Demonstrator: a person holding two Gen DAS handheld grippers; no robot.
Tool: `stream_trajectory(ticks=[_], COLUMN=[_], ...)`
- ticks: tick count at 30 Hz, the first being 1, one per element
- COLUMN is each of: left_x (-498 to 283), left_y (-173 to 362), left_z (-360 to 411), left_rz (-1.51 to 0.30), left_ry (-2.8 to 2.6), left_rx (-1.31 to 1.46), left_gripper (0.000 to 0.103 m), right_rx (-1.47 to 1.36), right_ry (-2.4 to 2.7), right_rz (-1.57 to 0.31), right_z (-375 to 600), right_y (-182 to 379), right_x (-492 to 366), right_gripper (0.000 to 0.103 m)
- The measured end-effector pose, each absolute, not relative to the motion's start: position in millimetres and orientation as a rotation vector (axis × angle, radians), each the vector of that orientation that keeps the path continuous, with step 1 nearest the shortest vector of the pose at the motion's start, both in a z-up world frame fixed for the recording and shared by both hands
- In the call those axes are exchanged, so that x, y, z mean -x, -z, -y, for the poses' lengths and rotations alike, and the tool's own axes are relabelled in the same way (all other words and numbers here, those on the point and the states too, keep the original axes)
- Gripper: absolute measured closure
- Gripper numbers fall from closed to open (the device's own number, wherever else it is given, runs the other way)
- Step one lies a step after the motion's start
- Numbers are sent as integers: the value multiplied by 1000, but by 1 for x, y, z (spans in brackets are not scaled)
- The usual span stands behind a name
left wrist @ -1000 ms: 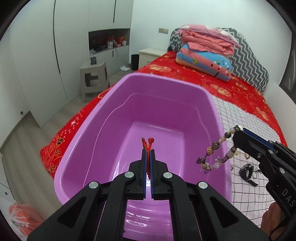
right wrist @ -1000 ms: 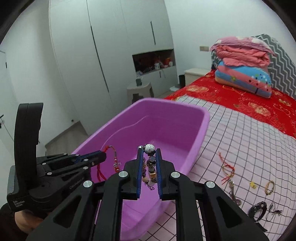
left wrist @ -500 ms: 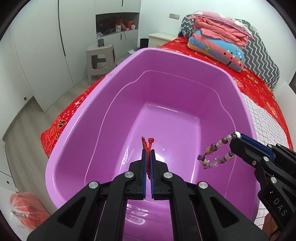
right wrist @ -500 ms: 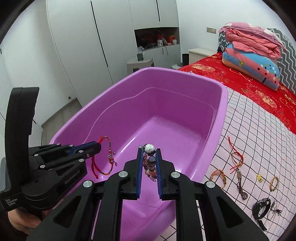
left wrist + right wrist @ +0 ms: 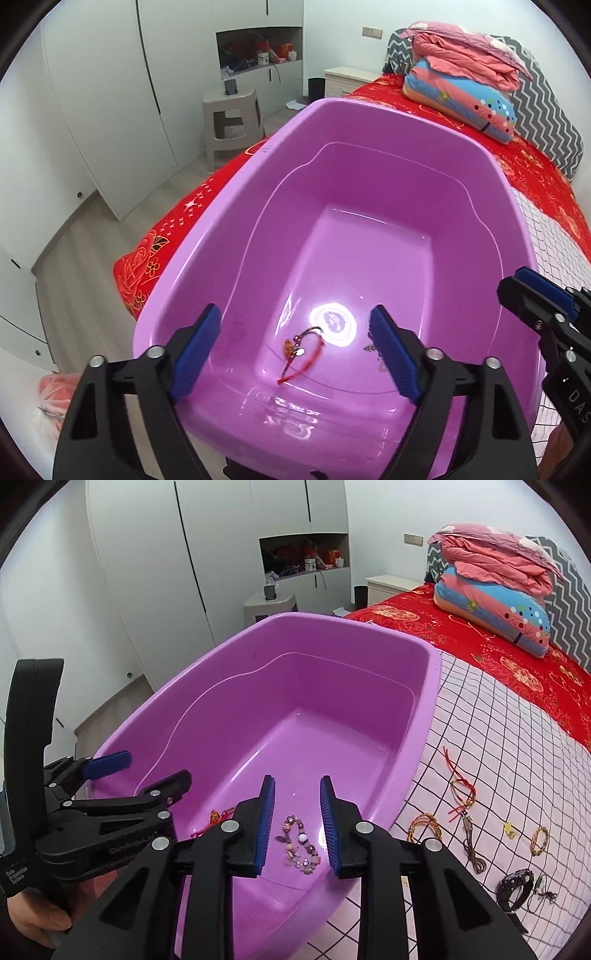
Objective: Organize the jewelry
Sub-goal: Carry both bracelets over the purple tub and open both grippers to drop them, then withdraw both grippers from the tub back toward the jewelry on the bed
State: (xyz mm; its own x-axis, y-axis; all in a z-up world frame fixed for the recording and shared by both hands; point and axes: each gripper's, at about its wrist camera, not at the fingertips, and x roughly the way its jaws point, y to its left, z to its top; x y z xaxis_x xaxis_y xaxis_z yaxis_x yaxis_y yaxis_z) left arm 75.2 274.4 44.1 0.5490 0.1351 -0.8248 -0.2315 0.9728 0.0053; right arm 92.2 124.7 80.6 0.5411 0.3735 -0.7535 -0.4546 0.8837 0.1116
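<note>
Now both grippers' jaws opening, empty, inside the purple tub [image 5: 229, 206] rim; bracelets loose on its floor.

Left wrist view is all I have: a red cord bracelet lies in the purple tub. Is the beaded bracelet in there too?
Observer: Yes. The beaded bracelet lies on the floor of the purple tub, below the right gripper, whose jaws are opening and do not touch it.
Operator: Anything outside the tub?
Observer: Several pieces lie on the checked cloth, among them cord bracelets and a black watch.
</note>
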Motion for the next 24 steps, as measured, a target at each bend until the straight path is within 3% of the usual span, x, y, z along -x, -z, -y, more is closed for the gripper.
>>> stream_trajectory(ticks=[16, 24], left_x=[-60, -51], left_y=[-48, -59], left_z=[-264, -243], left_rz=[-973, -955], left_ry=[-229, -217], left_rx=[104, 84], left_gripper=[15, 15], right_rx=[71, 60], right_ry=[-473, -447], right_rz=[-843, -815], right_z=[-99, -77], right_y=[-88, -91], right_x=[-72, -52], right_gripper=[69, 53])
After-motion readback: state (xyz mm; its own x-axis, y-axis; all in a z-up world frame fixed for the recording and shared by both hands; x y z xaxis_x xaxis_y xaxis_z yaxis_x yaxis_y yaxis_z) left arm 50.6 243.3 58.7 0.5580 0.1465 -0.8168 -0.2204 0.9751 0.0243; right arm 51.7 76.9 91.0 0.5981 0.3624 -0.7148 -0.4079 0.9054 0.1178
